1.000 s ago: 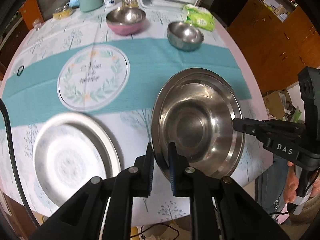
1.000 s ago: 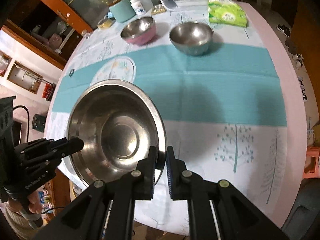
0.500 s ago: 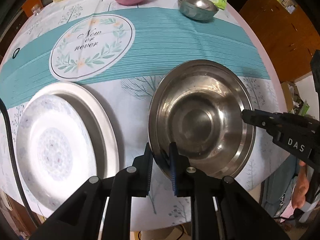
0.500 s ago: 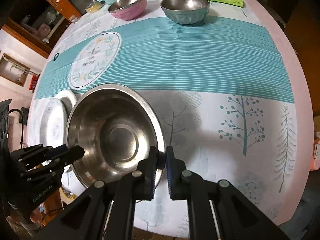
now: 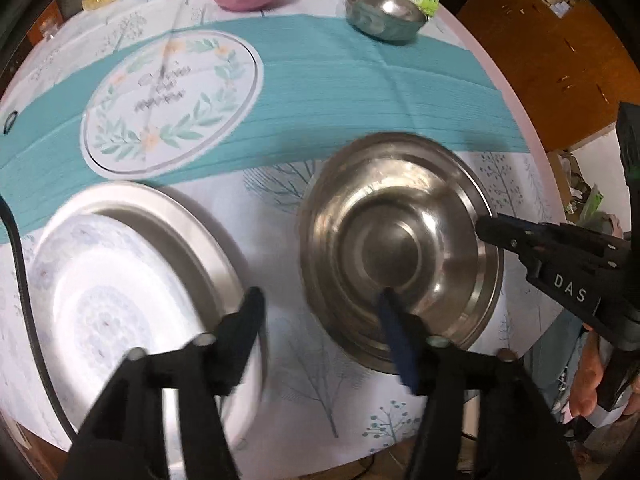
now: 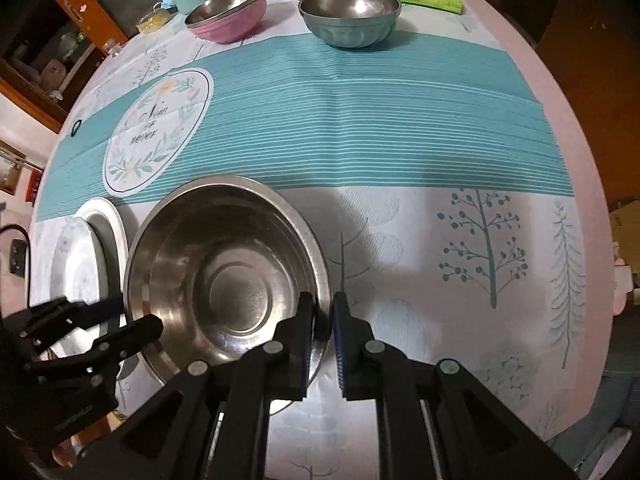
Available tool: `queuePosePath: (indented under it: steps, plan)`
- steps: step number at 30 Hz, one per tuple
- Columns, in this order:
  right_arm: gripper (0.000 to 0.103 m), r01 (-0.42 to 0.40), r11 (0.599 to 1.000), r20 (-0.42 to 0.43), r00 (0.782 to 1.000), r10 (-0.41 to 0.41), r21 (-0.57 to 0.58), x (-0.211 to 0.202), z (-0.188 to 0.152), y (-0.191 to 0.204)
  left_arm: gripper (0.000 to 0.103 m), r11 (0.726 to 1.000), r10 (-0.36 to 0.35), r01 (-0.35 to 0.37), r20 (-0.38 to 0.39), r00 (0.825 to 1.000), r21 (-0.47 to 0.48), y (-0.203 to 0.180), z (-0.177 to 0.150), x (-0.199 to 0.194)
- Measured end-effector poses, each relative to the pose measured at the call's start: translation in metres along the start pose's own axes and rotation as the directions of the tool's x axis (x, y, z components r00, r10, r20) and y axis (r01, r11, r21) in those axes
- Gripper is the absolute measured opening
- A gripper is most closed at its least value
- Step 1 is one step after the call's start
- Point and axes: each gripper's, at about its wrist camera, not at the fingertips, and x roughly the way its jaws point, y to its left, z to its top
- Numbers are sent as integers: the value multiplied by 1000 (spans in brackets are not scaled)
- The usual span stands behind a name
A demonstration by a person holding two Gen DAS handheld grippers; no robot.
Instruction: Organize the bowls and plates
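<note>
Here, the left gripper (image 5: 320, 300) has its jaws opening, straddling the near rim of the steel basin (image 5: 400, 248) without pressing it. Only the right wrist view shows the right gripper (image 6: 323, 320) pinching the basin's rim. Left of the basin: stacked plates (image 5: 120, 280).

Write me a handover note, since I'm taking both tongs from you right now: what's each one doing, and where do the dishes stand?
Left tongs: jaws opening, off the big steel basin's near rim, which lies between the fingers.
Right tongs: shut on the basin's opposite rim.
Basin sits on the tablecloth, beside the stacked plates.
Pink bowl and green-sided bowl stand apart at the far edge.
Done: basin set down.
Left: release the right side, then probably gather the two bowls.
</note>
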Motion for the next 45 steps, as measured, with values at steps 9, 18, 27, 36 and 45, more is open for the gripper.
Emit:
queuePosePath:
  steps: [9, 18, 27, 36, 45]
  plan:
    - [33, 39, 997, 109, 993, -46, 70, -32, -5, -3, 82, 1000, -2, 0, 87, 996, 17, 14, -5, -35]
    - [33, 52, 986, 165, 983, -78, 159, -62, 0, -2, 82, 998, 3, -20, 275, 961, 61, 18, 6, -100]
    - [33, 98, 979, 324, 934, -152, 176, -135, 16, 16, 88, 999, -45, 34, 452, 891, 32, 45, 31, -173]
    - [33, 201, 971, 465, 853, -238, 127, -210, 55, 25, 88, 1000, 6, -21, 560, 829, 21, 51, 70, -224]
    - [44, 189, 980, 568, 801, -187, 56, -247, 137, 7, 90, 993, 117, -85, 596, 794, -81, 48, 133, -245]
